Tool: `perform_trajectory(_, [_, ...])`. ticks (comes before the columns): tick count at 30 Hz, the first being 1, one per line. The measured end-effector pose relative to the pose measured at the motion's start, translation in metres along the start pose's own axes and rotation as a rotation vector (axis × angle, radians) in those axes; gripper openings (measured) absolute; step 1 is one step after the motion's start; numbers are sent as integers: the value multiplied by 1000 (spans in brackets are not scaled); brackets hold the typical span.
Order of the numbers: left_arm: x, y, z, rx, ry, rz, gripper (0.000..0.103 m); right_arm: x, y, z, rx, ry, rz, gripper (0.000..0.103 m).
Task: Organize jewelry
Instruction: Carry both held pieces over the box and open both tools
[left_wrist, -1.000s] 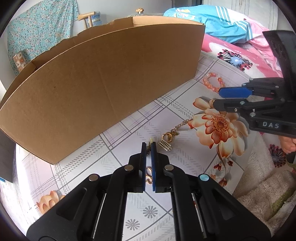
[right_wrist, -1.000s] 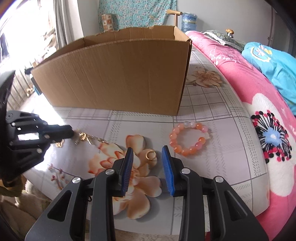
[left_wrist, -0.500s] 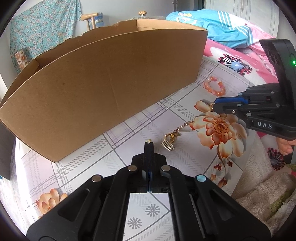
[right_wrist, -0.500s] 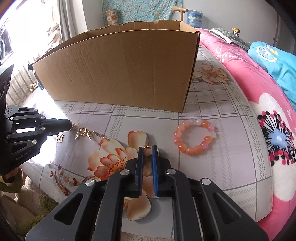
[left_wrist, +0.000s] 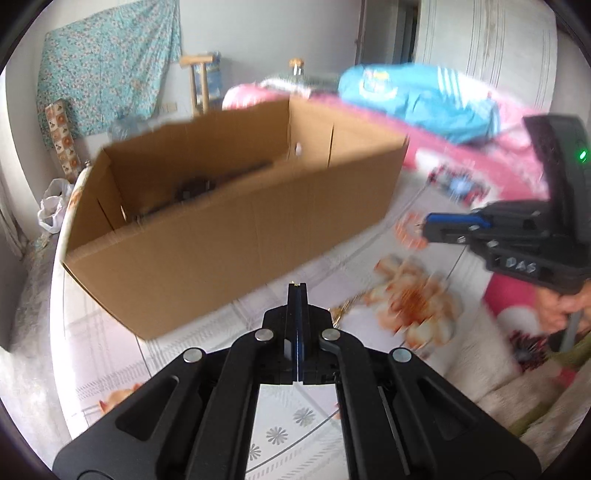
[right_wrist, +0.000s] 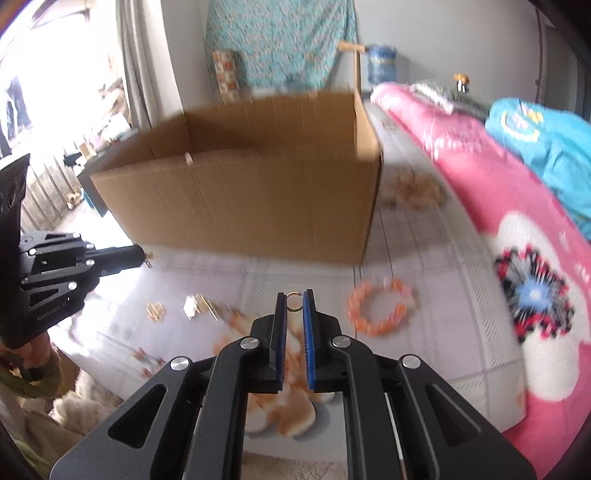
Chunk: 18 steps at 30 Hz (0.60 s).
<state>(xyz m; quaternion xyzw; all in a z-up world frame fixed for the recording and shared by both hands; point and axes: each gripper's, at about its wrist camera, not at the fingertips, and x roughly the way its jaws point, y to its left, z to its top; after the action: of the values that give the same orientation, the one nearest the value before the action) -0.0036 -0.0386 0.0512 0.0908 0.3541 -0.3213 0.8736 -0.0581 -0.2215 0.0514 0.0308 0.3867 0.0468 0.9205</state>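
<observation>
Right gripper (right_wrist: 294, 300): clamped on gold ring (right_wrist: 294, 296), lifted before cardboard box (right_wrist: 258, 199). Left gripper (left_wrist: 296, 286): pinching small gold piece (left_wrist: 294, 283). Bead bracelet (right_wrist: 380, 307), chain (right_wrist: 201, 304) (both before box) left to stow.

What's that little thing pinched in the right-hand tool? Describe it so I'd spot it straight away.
Start at the big cardboard box on the floral tablecloth. In front of it, the right gripper is shut on a small gold ring, held at its very tips above the cloth. Unlike the orange bead bracelet lying to its right, it is a thin plain metal loop, much smaller and off the table.
</observation>
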Motion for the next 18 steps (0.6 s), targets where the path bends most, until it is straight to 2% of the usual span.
perform_trajectory(5, [-31, 5, 45, 2, -158, -52, 0, -20, 12, 48, -37, -152, 68, 9])
perform_trajectory(8, [-26, 8, 74, 28, -199, -27, 0, -11, 13, 78, -37, -193, 111, 9])
perform_trajectory(10, [-8, 11, 93, 39, -187, 12, 0, 4, 11, 94, -33, -181, 105, 9])
perform_trajectory(13, [30, 22, 118, 12, -114, 47, 0, 36, 6, 114, -3, -125, 97, 9])
perform_trajectory(18, [67, 37, 142, -32, -36, 84, 0, 80, -7, 132, 49, -48, 56, 9])
